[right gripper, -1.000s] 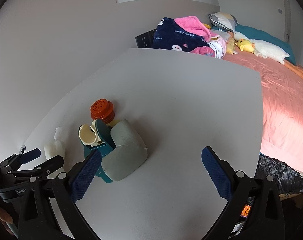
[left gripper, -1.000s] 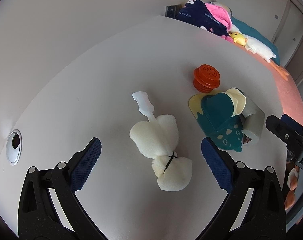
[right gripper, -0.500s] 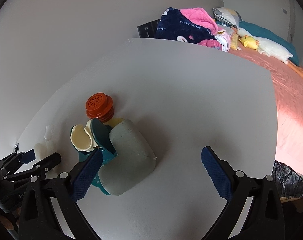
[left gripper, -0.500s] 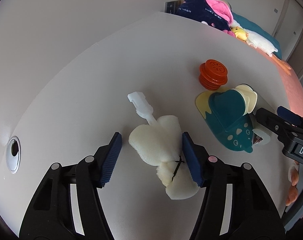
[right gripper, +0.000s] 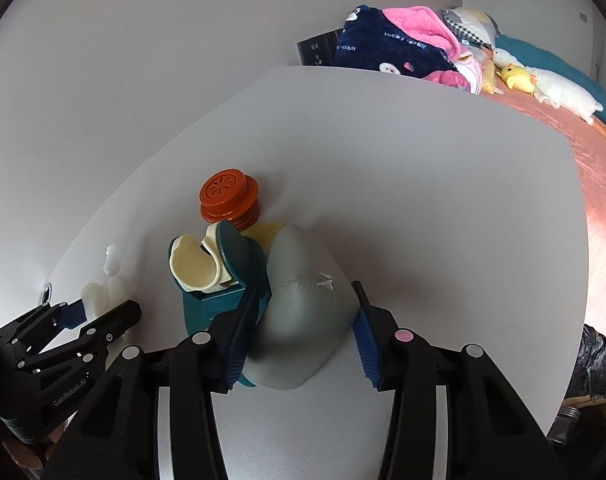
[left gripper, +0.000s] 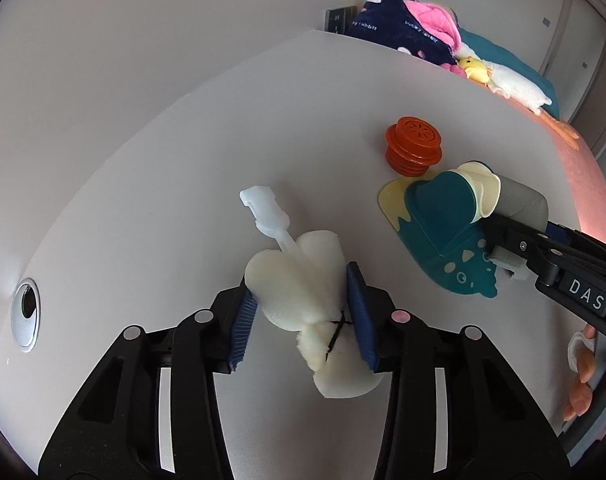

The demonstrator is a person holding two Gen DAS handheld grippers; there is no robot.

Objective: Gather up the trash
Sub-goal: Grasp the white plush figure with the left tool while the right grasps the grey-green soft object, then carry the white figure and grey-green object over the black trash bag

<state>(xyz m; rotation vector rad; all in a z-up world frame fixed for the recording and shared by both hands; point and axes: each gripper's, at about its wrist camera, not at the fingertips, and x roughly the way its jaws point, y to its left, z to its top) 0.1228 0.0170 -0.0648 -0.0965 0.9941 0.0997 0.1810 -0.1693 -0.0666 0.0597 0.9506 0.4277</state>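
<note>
Both jaws, spread wide a second earlier, are closing: the left gripper (left gripper: pixel 301 316) pinches the white tied foam bundle (left gripper: pixel 303 300), the right gripper (right gripper: pixel 303 328) the grey rounded pouch (right gripper: pixel 303 316), both on the white table (right gripper: pixel 423 220); lifting seems next.

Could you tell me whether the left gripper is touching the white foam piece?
Touching: the left wrist view shows the closing left gripper with both pads against the white foam piece.

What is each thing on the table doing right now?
white sponge brush: lying flat, squeezed between the closing left hand-held gripper.
grey pouch: on the table, between the closing right hand-held gripper.
orange cap: upright, untouched.
teal holder: lying down.
</note>
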